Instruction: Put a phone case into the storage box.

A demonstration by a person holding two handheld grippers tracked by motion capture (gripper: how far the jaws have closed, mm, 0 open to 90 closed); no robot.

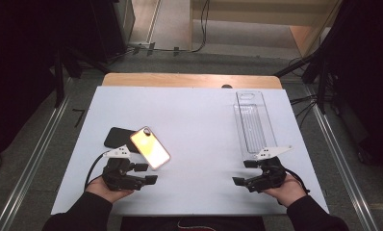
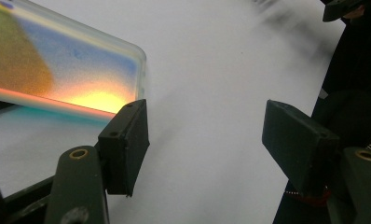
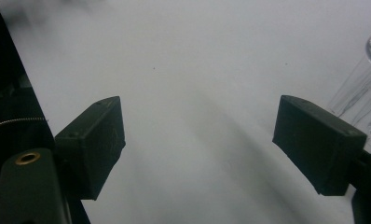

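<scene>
High view: your left claw (image 1: 148, 173) sits at about 7 o'clock on the table (image 1: 199, 115), jaws spread and gripping nothing. The phone (image 1: 150, 147) lies just beyond it, toward 11 o'clock from the claw, tilted with one end propped on the dark case (image 1: 116, 138) behind it. Your right claw (image 1: 244, 172) rests at 5 o'clock, likewise spread and empty, with the near end of the clear plastic tray (image 1: 254, 122) just past it at 1 o'clock.

Left gripper view: the phone's (image 2: 58, 65) rounded corner sits close above the left-hand pad (image 2: 127, 140) — whether it touches cannot be told. Nothing lies between the pads.

Handling judgement:
- Phone looks stiff, flat and glossy — likely slippery on the face, and the glass is fragile, so moderate squeeze only.
- Moderate weight for its size; a grip at one end would probably let it droop or twist.
- Best hold: across the two long edges near mid-length, pads on the side rails rather than the face.
- The raised end gives you clearance to slide a pad underneath.
- Case appears soft and light; it may shift when the phone is lifted.
</scene>
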